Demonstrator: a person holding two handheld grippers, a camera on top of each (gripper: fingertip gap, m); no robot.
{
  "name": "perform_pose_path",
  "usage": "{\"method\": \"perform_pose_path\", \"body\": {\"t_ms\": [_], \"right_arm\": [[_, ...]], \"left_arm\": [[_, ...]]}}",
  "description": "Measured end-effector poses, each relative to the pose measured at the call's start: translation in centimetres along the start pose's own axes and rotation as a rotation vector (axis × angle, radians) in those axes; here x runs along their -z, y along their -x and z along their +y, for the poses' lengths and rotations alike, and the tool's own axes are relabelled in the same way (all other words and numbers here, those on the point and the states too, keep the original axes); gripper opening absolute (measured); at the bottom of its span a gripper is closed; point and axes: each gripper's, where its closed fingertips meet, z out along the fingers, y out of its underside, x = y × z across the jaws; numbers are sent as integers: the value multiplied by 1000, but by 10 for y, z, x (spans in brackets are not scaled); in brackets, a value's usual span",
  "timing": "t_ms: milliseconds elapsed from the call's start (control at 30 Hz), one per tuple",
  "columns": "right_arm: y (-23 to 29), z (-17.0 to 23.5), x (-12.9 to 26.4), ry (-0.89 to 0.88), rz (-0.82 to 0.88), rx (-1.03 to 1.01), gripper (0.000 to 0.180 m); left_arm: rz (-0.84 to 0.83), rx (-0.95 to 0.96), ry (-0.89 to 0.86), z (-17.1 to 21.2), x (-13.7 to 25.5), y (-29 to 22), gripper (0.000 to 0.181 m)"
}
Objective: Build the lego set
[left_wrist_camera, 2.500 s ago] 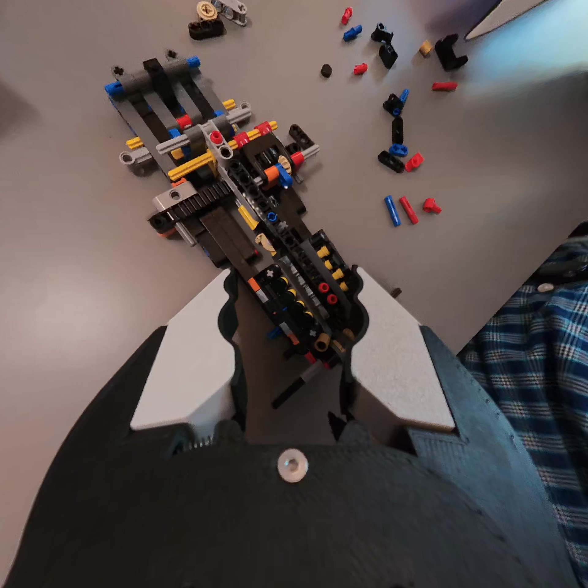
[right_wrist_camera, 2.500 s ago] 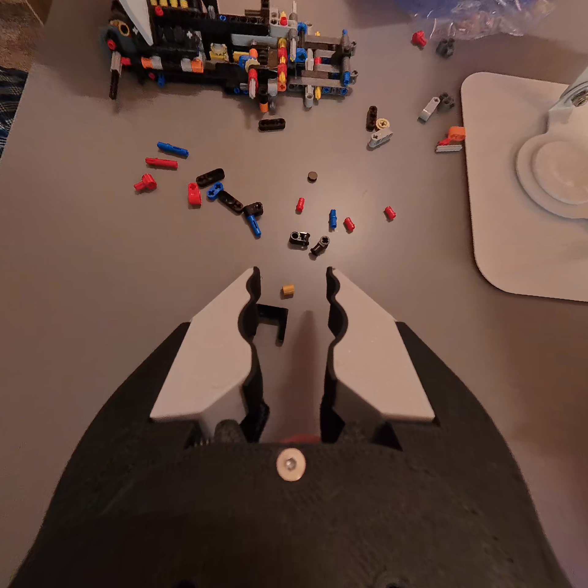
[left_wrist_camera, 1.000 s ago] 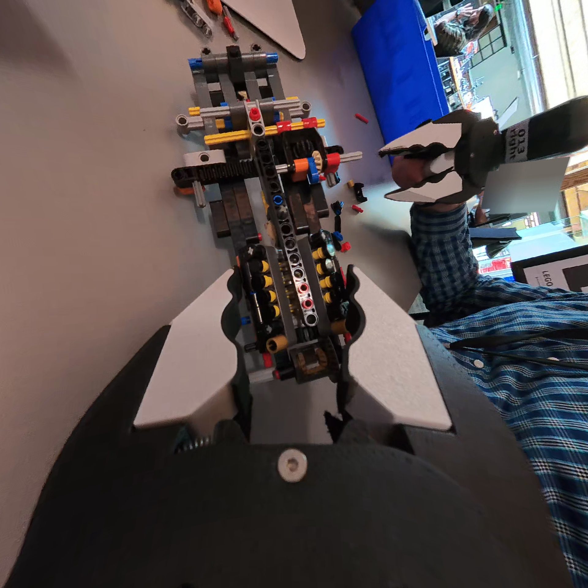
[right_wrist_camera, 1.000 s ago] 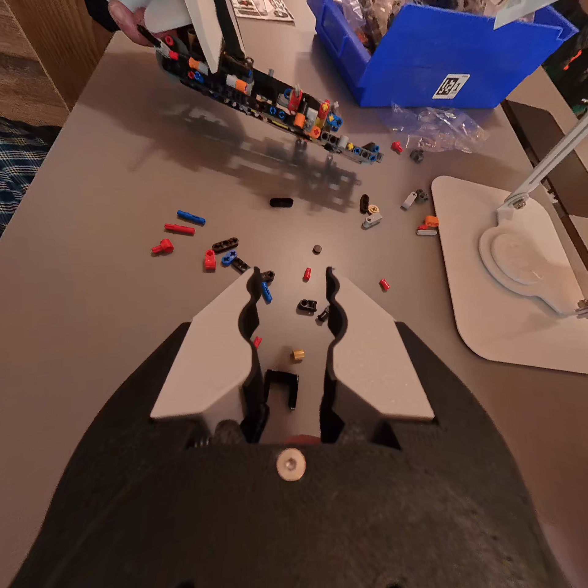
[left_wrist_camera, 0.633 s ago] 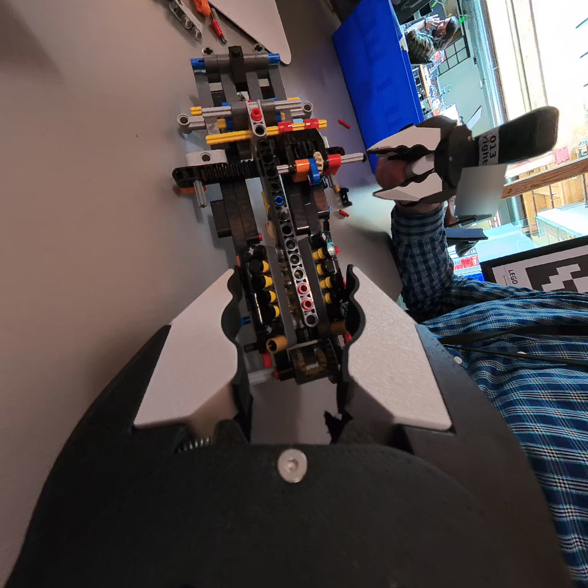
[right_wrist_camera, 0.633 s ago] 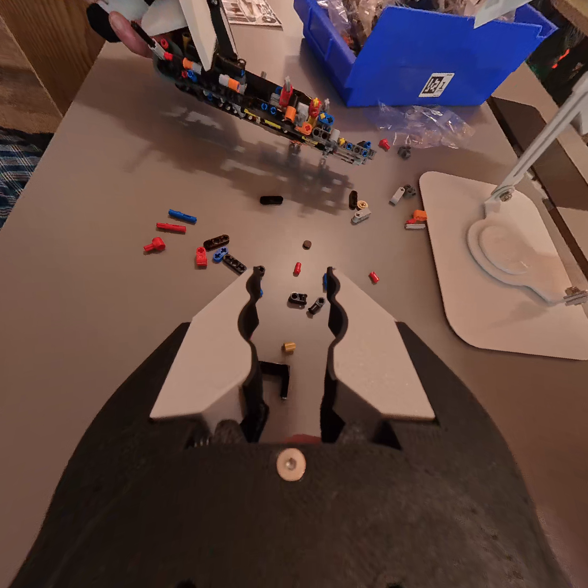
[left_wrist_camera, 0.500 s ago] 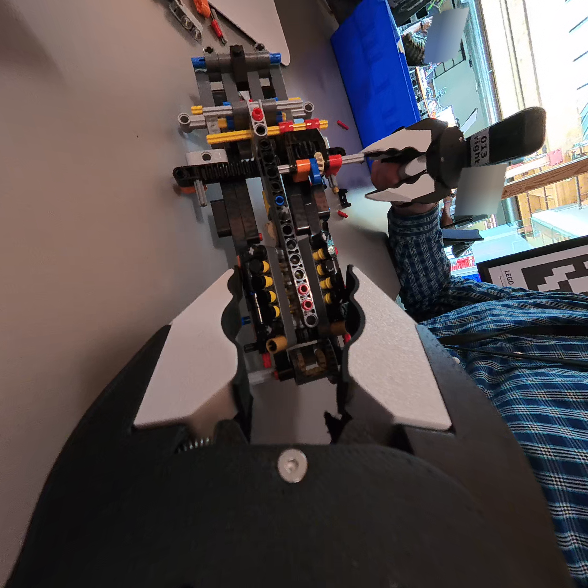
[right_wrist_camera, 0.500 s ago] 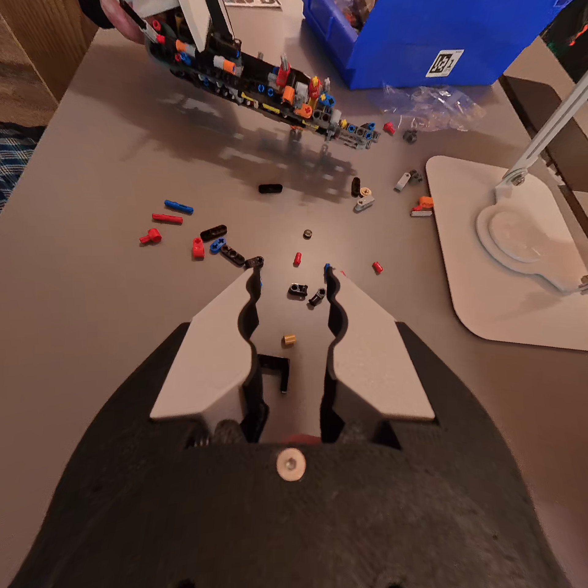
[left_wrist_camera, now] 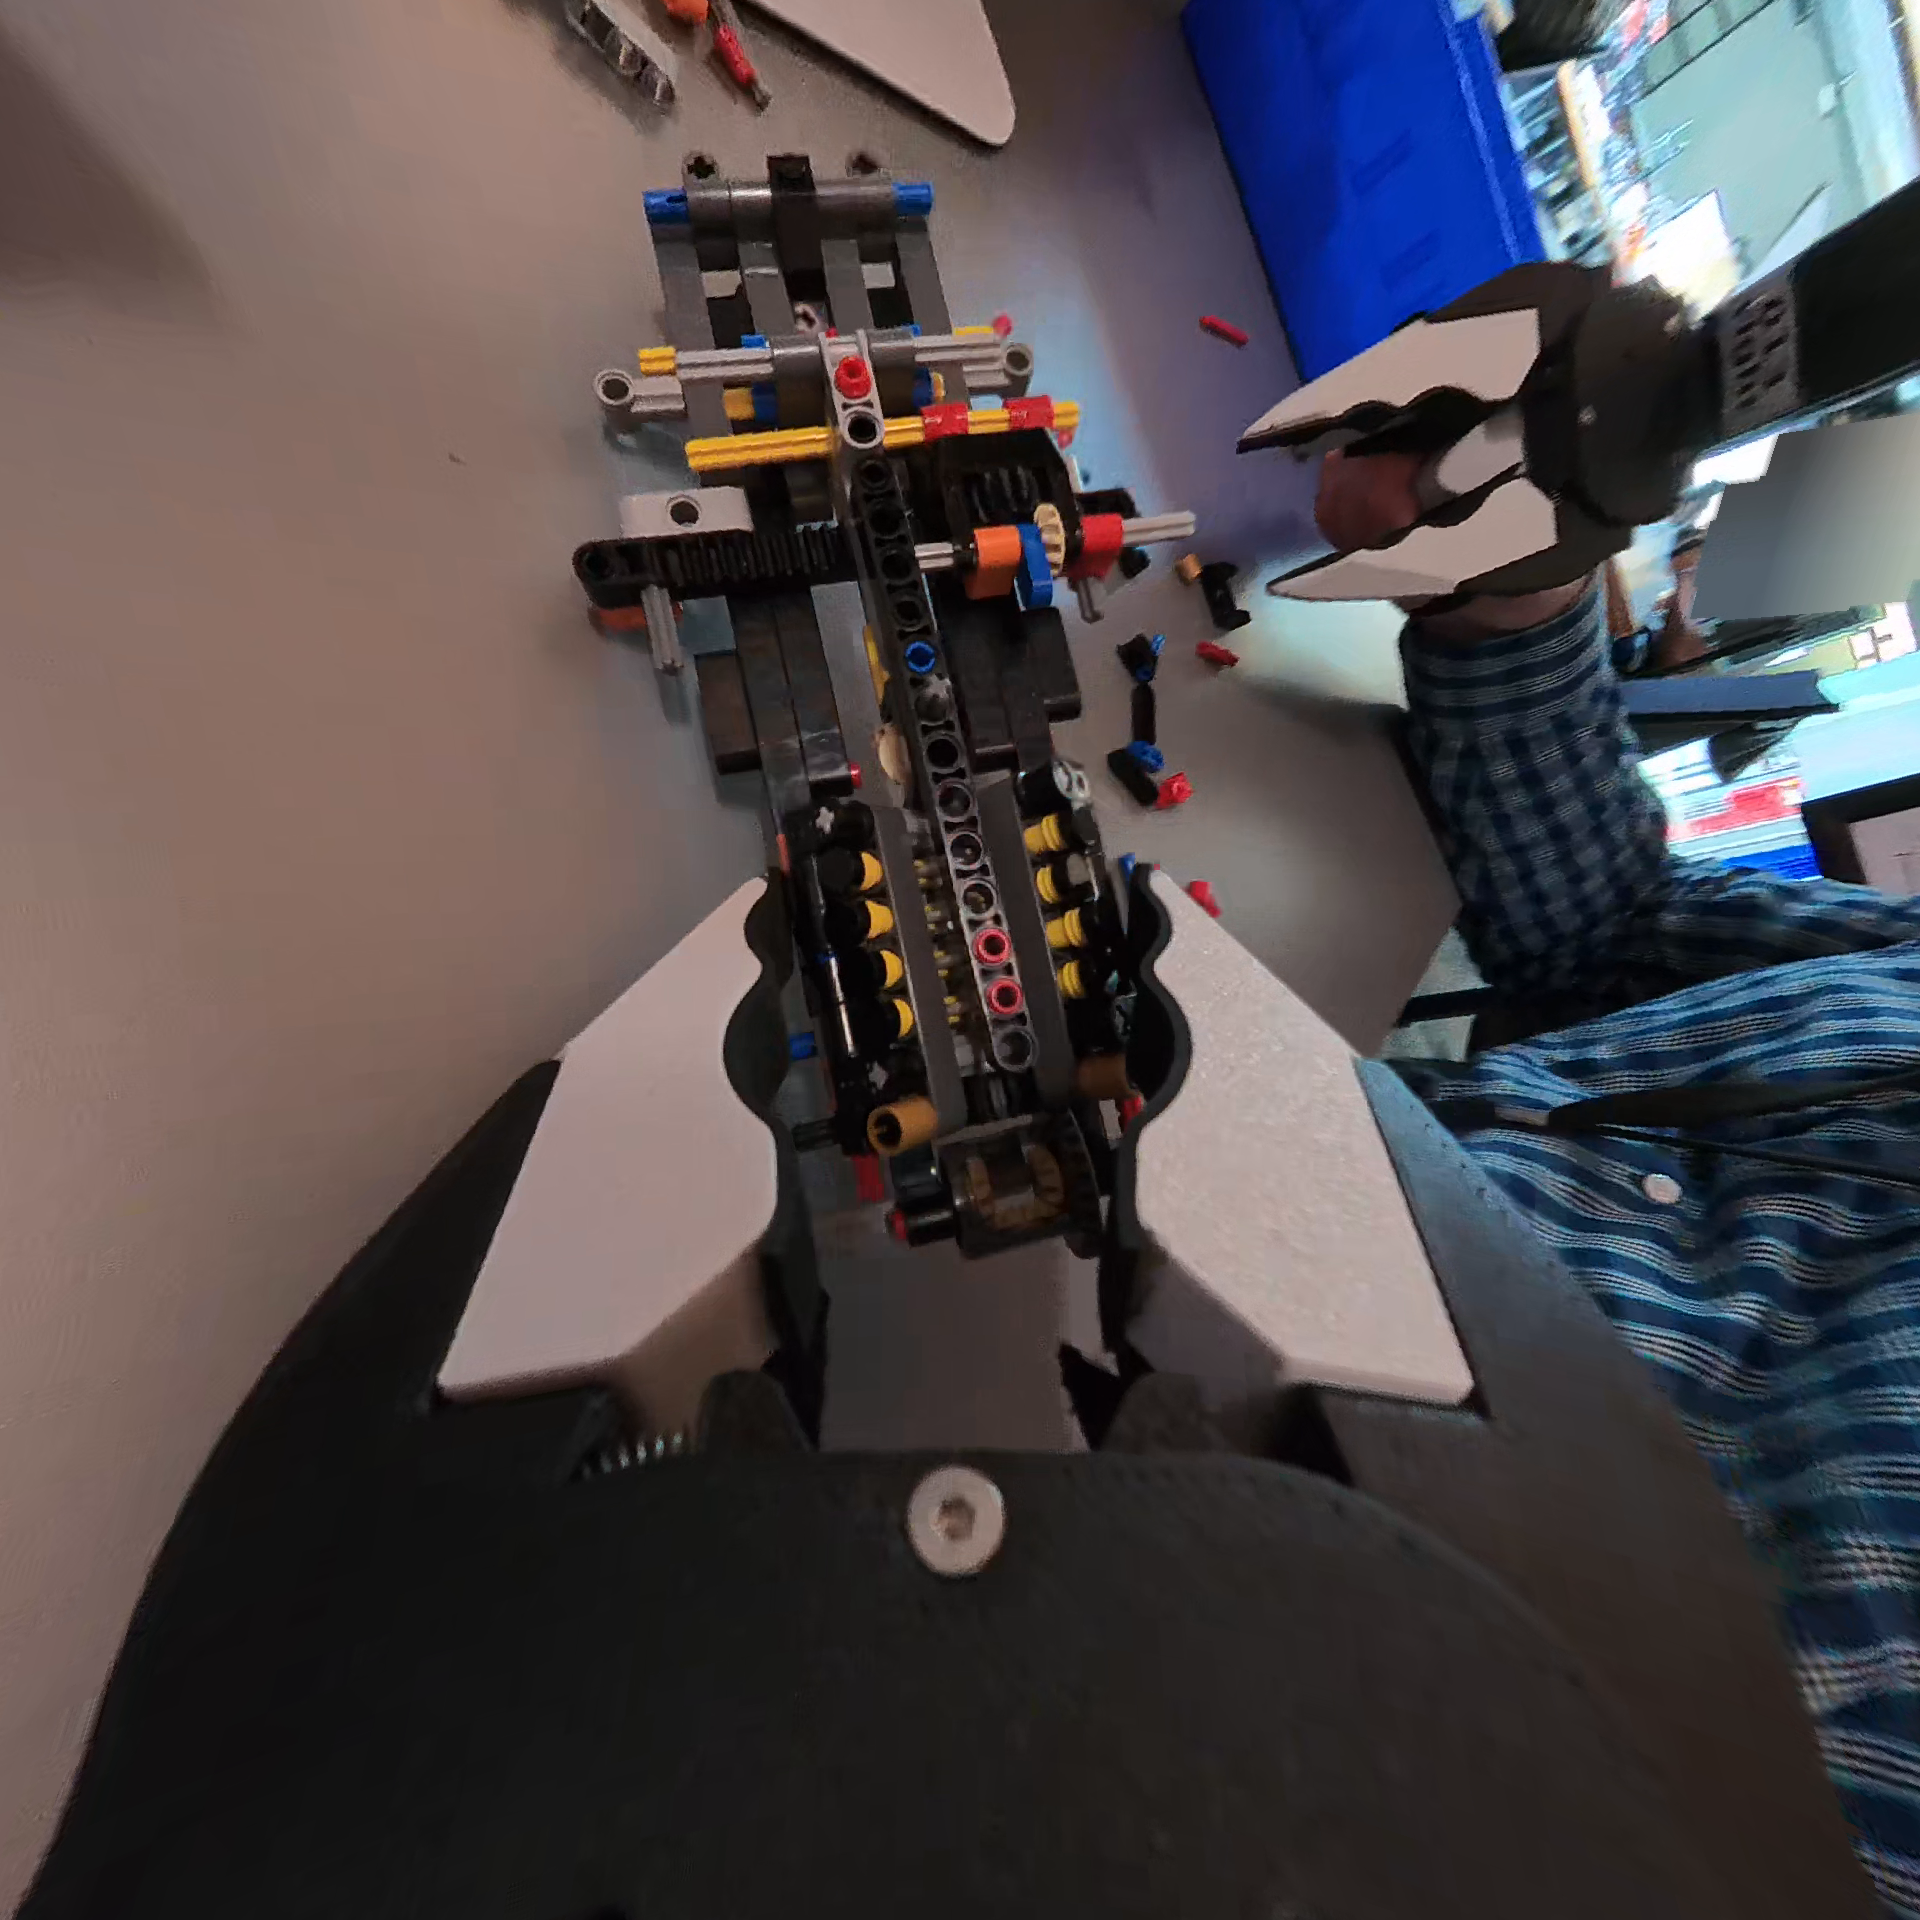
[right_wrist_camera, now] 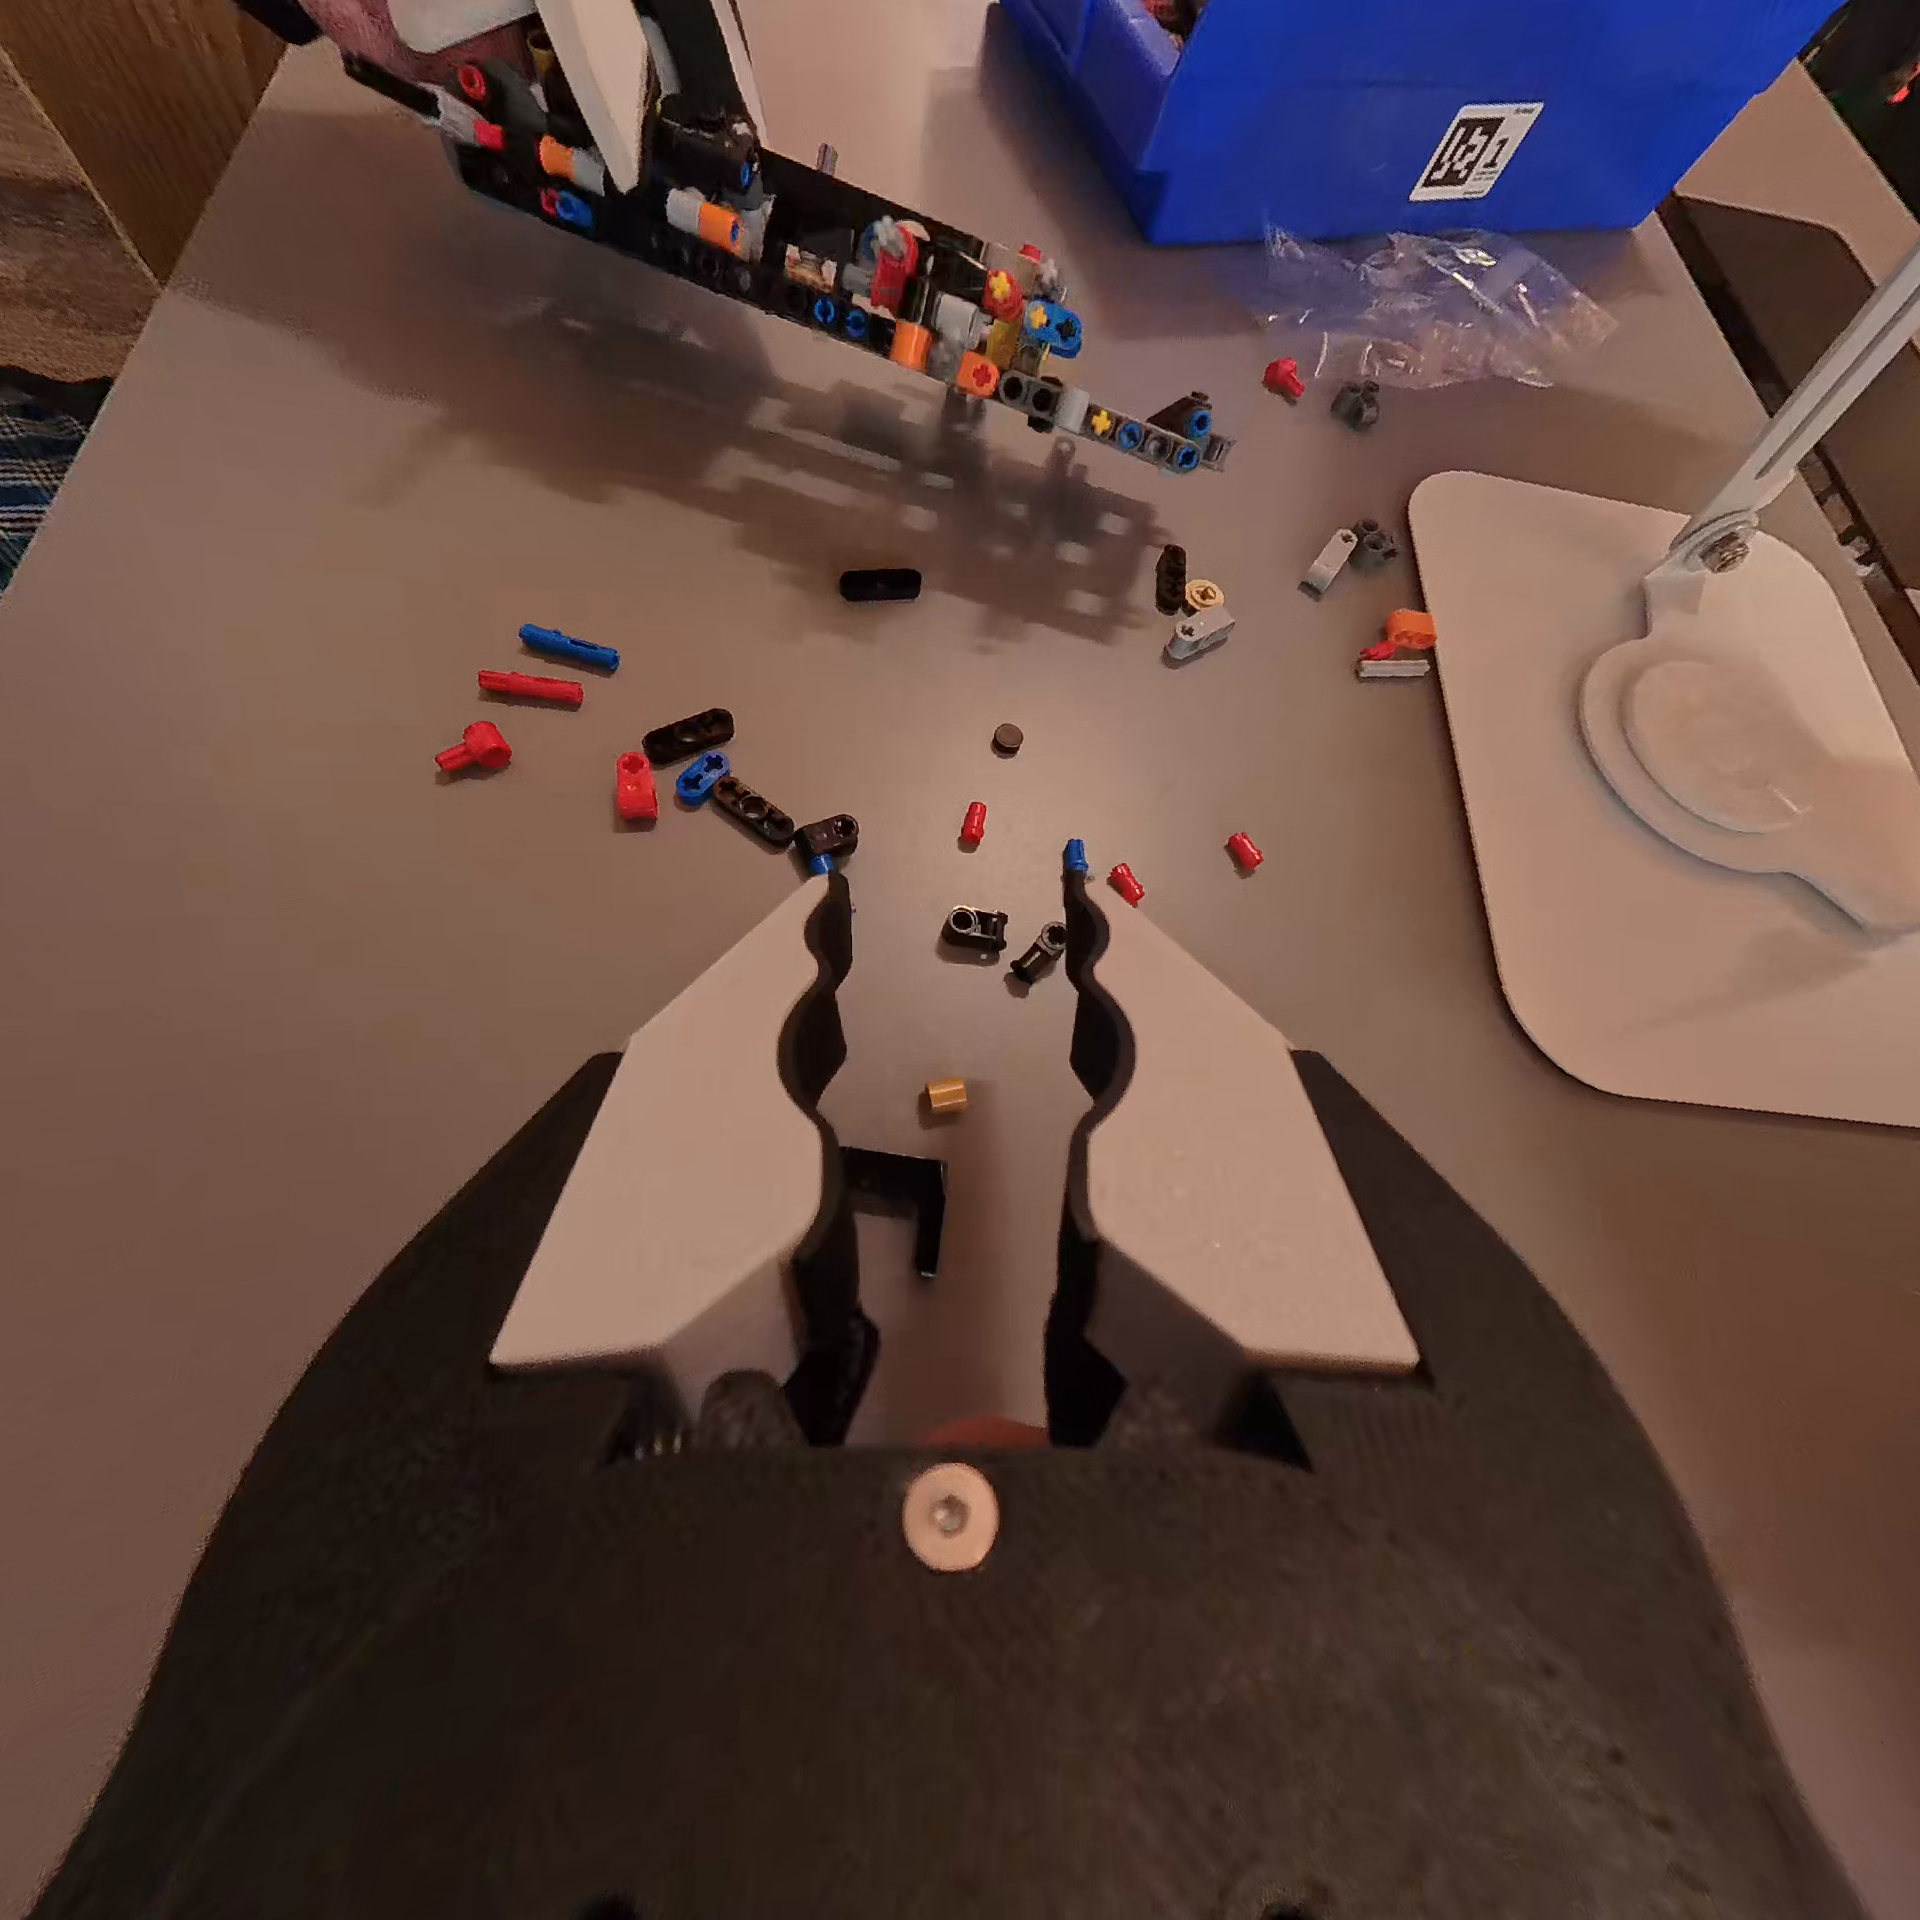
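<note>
My left gripper [left_wrist_camera: 956, 894] is shut on the near end of the long lego chassis [left_wrist_camera: 894, 644], a black and grey frame with yellow, red and blue pins. In the right wrist view the chassis [right_wrist_camera: 831, 260] hangs tilted above the grey table [right_wrist_camera: 260, 935], far end low, with its shadow below. My right gripper [right_wrist_camera: 954, 894] is open and empty above the table. A black L-shaped piece [right_wrist_camera: 904, 1195] and a tan bush [right_wrist_camera: 945, 1094] lie on the table between its fingers. The right gripper also shows in the left wrist view [left_wrist_camera: 1382, 509], to the right of the chassis.
Loose red, blue and black pins and connectors [right_wrist_camera: 686, 769] lie scattered ahead of the right gripper. A blue bin [right_wrist_camera: 1351, 104] and a clear plastic bag [right_wrist_camera: 1434, 301] stand at the far right. A white stand base [right_wrist_camera: 1662, 831] fills the right side. A plaid sleeve [left_wrist_camera: 1538, 790] shows at the right. Spacing between my two grippers at the tips: around 20 cm.
My left gripper has lifted the chassis off the table and tilted it. My right gripper has risen and drawn back, so the black L-shaped piece now lies deeper between its fingers.
</note>
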Motion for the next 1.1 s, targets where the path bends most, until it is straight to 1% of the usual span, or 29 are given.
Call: {"method": "perform_pose_path", "body": {"t_ms": [33,233,567,833,967,1100], "right_arm": [[0,1,0,3,0,1,39],[-2,4,-3,19,11,5,39],[-8,22,-13,100,36,-28,33],[-18,30,-24,165,68,-85,26],[-23,19,-20,172,106,-50,27],[-21,7,-25,154,84,-56,28]], "left_arm": [[-20,-15,6,1,-1,0,63],[-61,-48,16,4,-2,0,63],[-211,-129,26,2,4,19,63],[-375,-205,43,4,6,31,62],[-436,-234,37,6,7,35,62],[-417,-202,-8,8,3,30,61]]}}
